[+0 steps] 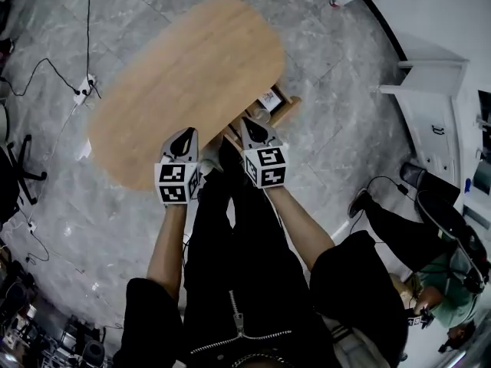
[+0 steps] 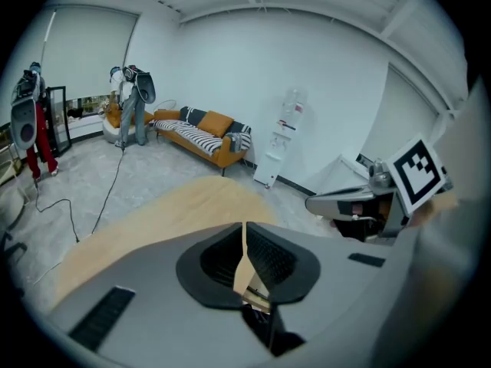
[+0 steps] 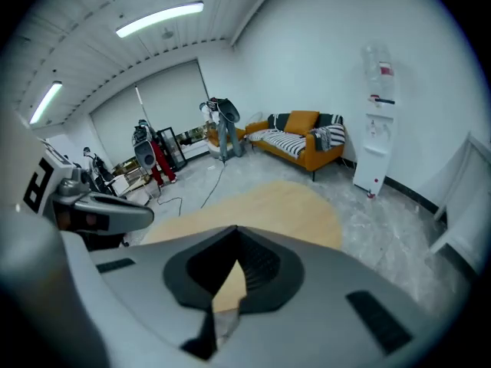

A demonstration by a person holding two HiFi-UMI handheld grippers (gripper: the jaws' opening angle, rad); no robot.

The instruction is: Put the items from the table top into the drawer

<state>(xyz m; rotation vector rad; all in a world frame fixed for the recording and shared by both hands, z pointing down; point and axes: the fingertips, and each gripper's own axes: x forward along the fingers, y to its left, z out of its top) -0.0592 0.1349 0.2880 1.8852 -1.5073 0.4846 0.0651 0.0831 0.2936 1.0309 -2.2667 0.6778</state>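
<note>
Drawer [image 1: 288,111] open, pale wood, small items inside, under oval table top [image 1: 184,83]

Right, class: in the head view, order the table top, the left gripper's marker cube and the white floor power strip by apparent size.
1. table top
2. marker cube, enlarged by nearness to the camera
3. power strip

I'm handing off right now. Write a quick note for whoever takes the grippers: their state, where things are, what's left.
Left gripper: shut, empty, above the table's near edge.
Right gripper: shut, empty, beside it.
Table: top is bare.
Drawer: open under the table's near edge, items inside.
Done: table top cleared.
Left: probably only closing the drawer.
</note>
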